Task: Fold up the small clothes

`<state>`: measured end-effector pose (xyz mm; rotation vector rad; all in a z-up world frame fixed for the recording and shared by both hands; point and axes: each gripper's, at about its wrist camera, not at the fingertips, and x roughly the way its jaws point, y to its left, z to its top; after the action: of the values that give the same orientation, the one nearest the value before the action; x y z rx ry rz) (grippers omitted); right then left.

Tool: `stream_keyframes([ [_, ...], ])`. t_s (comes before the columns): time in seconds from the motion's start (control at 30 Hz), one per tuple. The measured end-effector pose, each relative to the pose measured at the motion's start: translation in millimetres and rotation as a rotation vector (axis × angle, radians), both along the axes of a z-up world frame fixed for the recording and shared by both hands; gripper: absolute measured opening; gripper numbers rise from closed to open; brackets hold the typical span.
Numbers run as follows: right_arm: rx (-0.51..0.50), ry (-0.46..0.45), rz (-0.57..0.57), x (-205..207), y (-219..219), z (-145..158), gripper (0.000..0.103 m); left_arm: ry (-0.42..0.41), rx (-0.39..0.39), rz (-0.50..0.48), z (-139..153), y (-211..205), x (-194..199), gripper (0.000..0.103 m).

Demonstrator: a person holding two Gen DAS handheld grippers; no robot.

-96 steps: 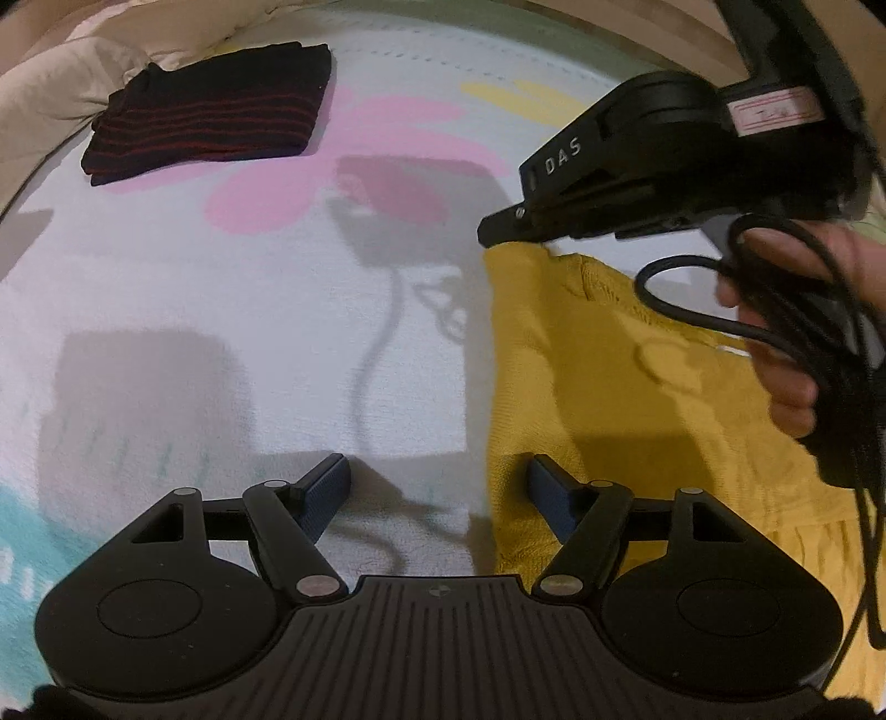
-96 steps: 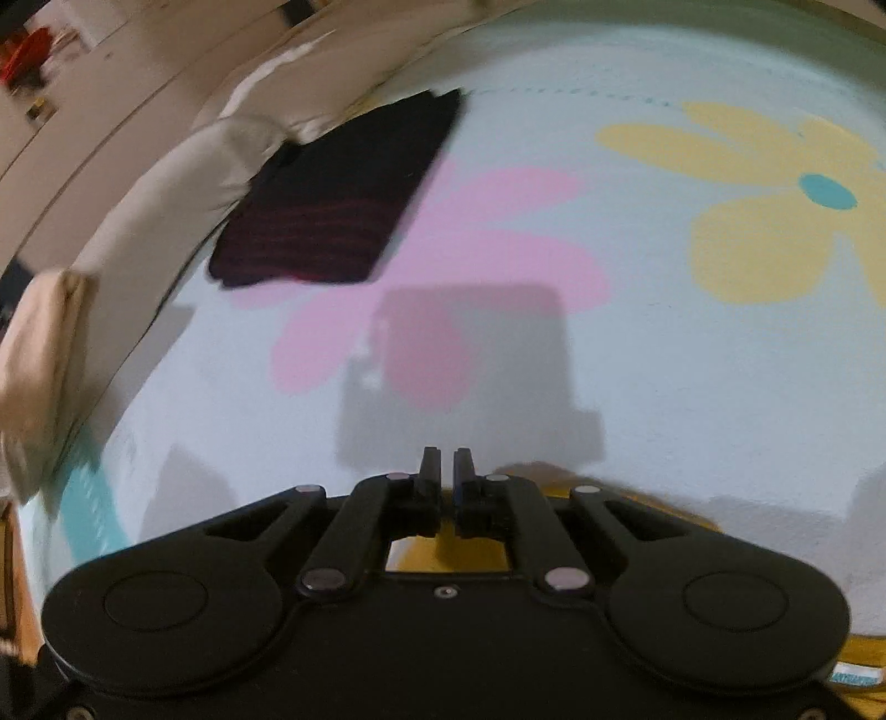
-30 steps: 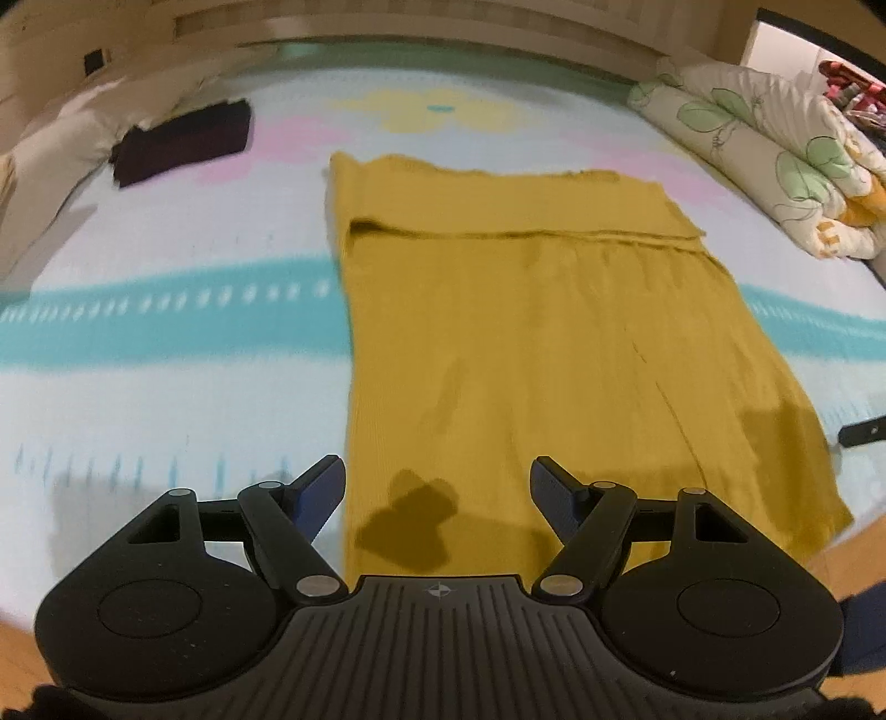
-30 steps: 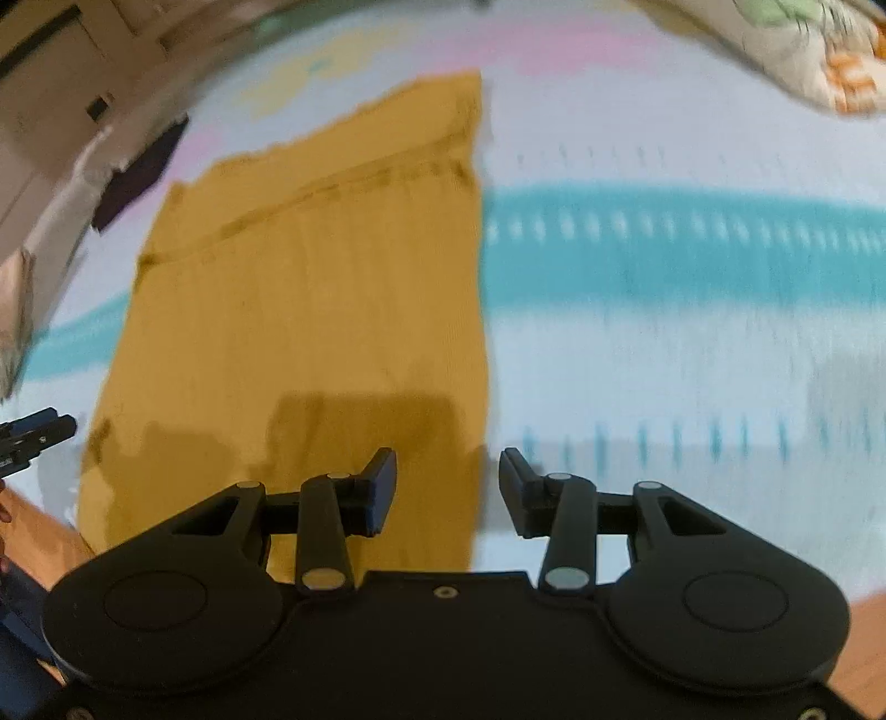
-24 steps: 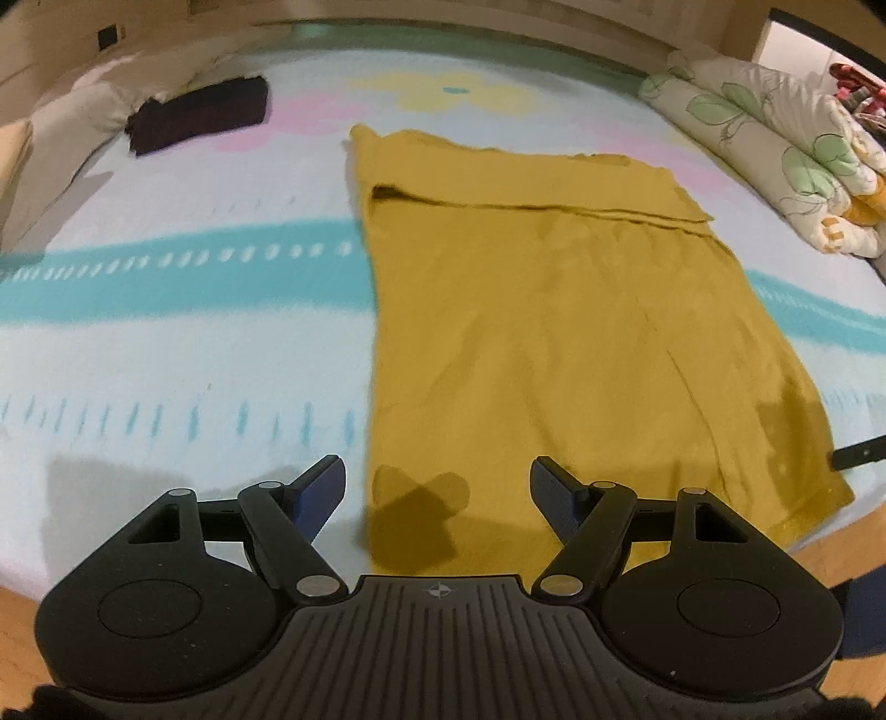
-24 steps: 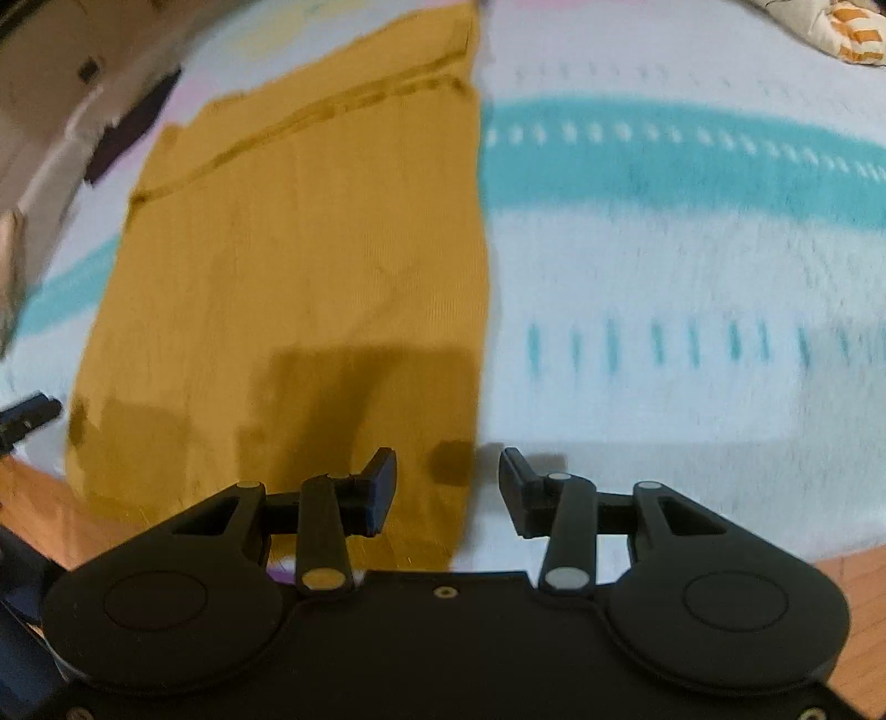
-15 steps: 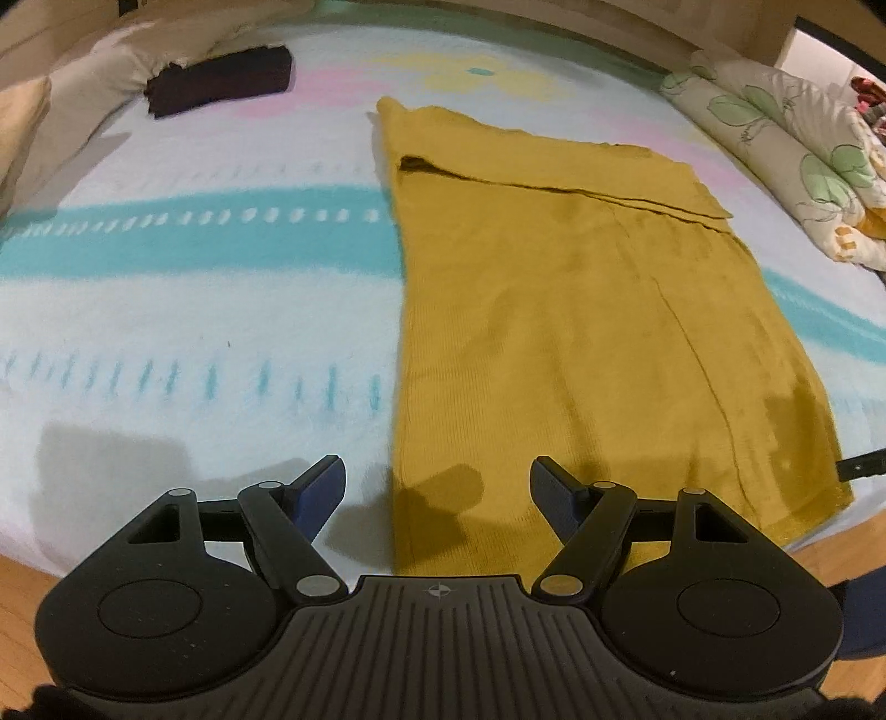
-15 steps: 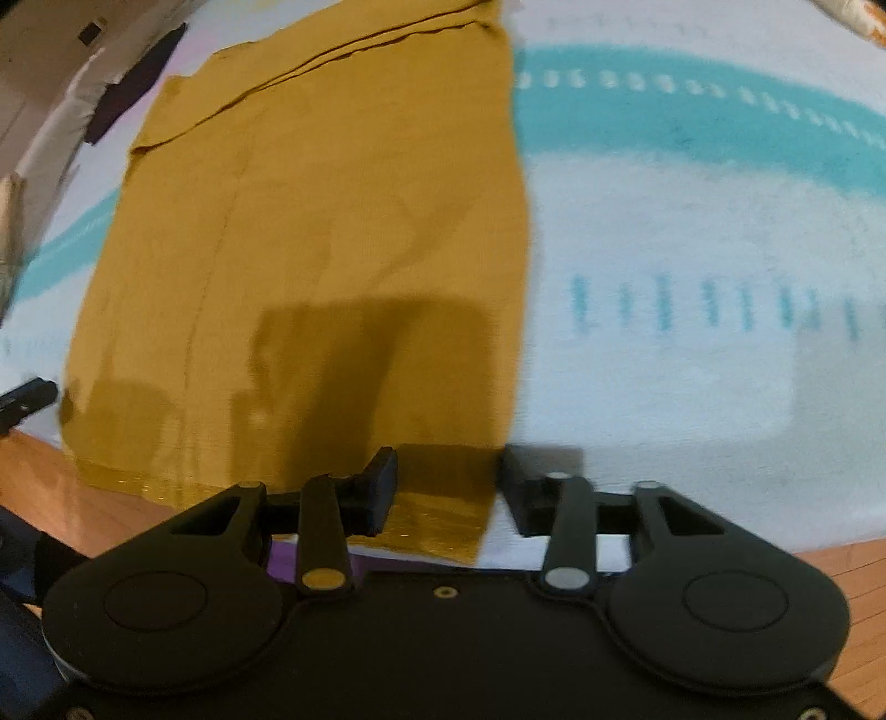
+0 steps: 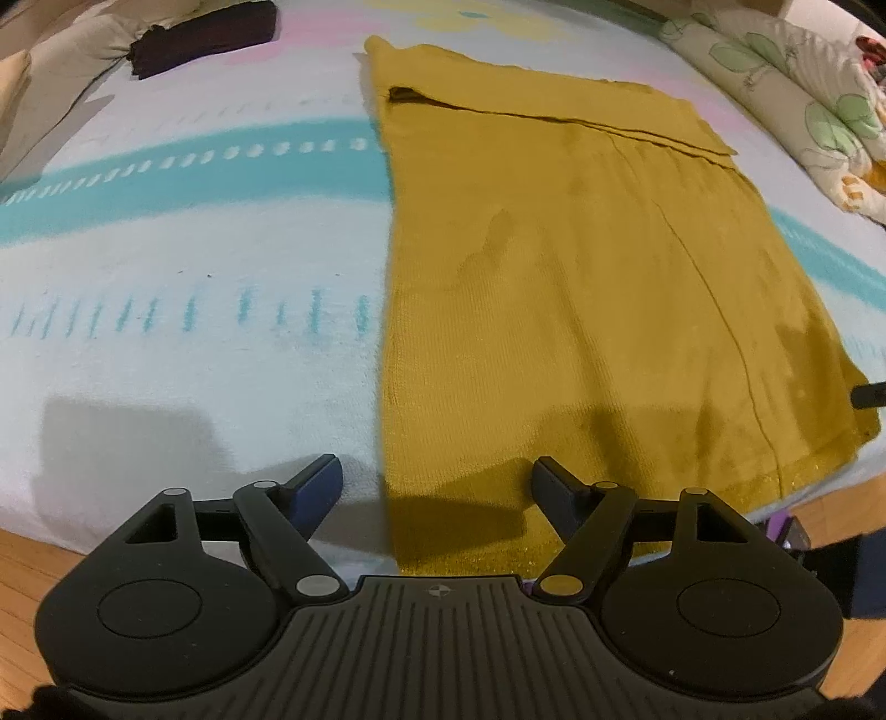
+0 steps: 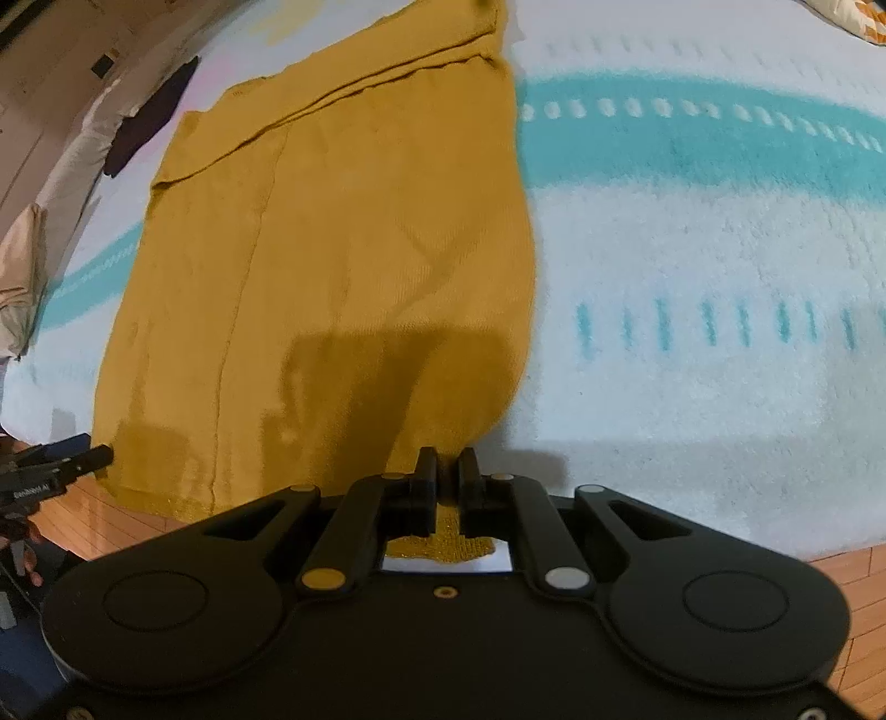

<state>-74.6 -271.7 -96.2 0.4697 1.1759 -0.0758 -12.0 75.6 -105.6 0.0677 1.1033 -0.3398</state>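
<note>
At the far left corner of the bed [image 9: 166, 354] a dark folded garment [image 9: 205, 36] lies beside a beige pillow [image 9: 61, 105], well apart from everything else; the bed's pale cover carries a teal stripe [image 9: 166, 183] running across it from edge to edge. The left tool [image 9: 434, 487] hangs over the near edge of the bed with its fingers spread wide and nothing between the pads, straddling the near left corner of the mustard-yellow garment [image 9: 581, 310]; that corner drapes a little over the bed's near edge. The mustard-yellow garment lies flat and spread from the near edge up toward the far side, a folded band across its far end; its near hem runs along the bed's near edge. The right tool [image 10: 447, 471] is at the garment's near right corner, its fingers drawn together and clamped on the hem there, yellow knit showing between and just behind the pads; the cloth around the grip is pulled into a slight point. At the far right edge of the bed a flowered quilt [image 9: 803, 83] is bunched up; wooden floor [image 10: 830, 581] shows below the near edge.
</note>
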Motion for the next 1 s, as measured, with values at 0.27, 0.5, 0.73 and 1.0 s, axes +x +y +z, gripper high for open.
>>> stream_keyframes([
  [0.27,0.022,-0.04,-0.029,-4,-5,9,0.013,0.021,-0.074,0.009,0,-3,3,0.006],
  [0.5,0.063,-0.094,-0.084,-11,-15,16,0.013,-0.066,-0.169,0.056,23,7,-1,0.006],
  [0.73,0.063,-0.129,-0.153,-13,-27,23,0.012,-0.078,-0.259,0.146,32,23,5,0.006],
  [1.0,0.165,-0.247,-0.232,-19,-41,40,0.012,-0.149,-0.349,0.184,63,27,20,0.006],
])
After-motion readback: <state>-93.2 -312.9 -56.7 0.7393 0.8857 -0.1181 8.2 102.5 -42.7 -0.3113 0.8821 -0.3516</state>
